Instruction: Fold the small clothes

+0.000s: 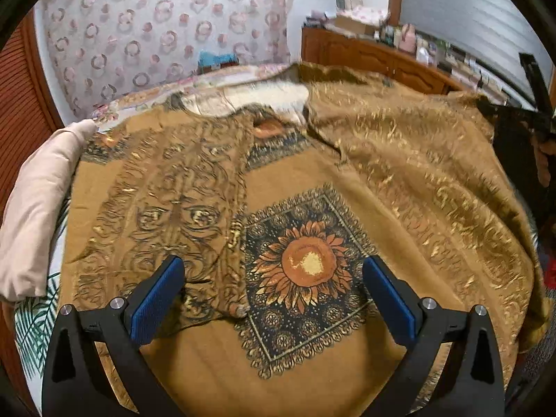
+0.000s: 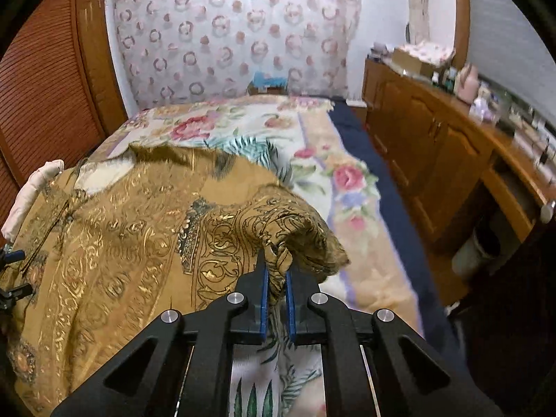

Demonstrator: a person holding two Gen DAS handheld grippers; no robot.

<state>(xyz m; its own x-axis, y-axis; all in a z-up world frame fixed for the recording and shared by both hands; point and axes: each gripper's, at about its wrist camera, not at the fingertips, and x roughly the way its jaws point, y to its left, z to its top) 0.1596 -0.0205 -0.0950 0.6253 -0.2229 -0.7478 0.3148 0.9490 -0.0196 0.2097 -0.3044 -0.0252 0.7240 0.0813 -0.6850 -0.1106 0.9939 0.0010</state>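
A mustard-brown garment (image 1: 305,180) with gold scrollwork and a sunflower print (image 1: 307,266) lies spread over the bed. My left gripper (image 1: 274,278) hovers just above the print, open, its blue pads (image 1: 156,302) wide apart with nothing between them. In the right wrist view the same garment (image 2: 121,229) drapes over the bed's left side. My right gripper (image 2: 277,278) is shut on a bunched edge of the garment (image 2: 278,260), which is lifted into a small peak above the bedspread.
A floral bedspread (image 2: 312,160) covers the bed. A pale pillow (image 1: 38,201) lies at the left edge. A wooden dresser (image 2: 434,146) with bottles and boxes runs along the right. A patterned curtain (image 2: 226,34) hangs behind. The other gripper's tips (image 2: 10,271) show at far left.
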